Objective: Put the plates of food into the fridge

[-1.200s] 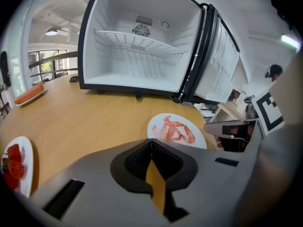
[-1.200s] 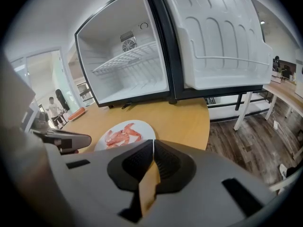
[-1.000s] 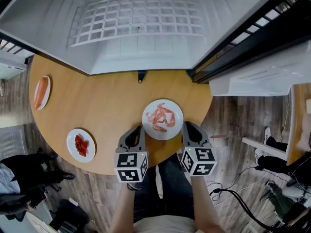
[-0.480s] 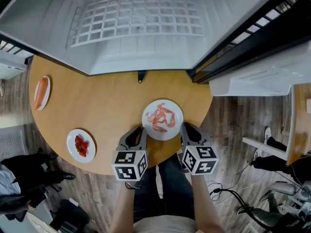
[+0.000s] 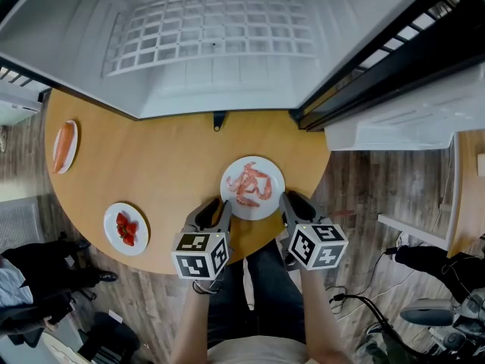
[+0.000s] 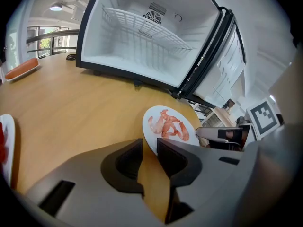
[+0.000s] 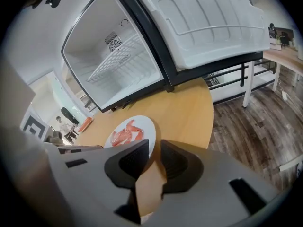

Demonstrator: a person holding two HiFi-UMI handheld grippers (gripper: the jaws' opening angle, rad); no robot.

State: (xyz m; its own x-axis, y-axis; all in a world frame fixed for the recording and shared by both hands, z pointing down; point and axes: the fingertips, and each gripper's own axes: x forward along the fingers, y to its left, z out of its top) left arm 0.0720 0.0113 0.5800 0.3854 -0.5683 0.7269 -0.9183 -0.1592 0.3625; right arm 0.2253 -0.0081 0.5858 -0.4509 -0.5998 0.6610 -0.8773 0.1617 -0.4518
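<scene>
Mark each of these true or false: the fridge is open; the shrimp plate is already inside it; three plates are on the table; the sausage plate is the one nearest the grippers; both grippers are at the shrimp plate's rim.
1. The fridge is open. True.
2. The shrimp plate is already inside it. False: it lies on the table, in front of the fridge.
3. Three plates are on the table. True: the shrimp plate, the plate of red fruit and the sausage plate.
4. The sausage plate is nearest the grippers. False: it lies at the table's far left edge, and the shrimp plate is nearest.
5. Both grippers are at the shrimp plate's rim. True: the left gripper and the right gripper each have the rim between their jaws, on opposite sides.
</scene>
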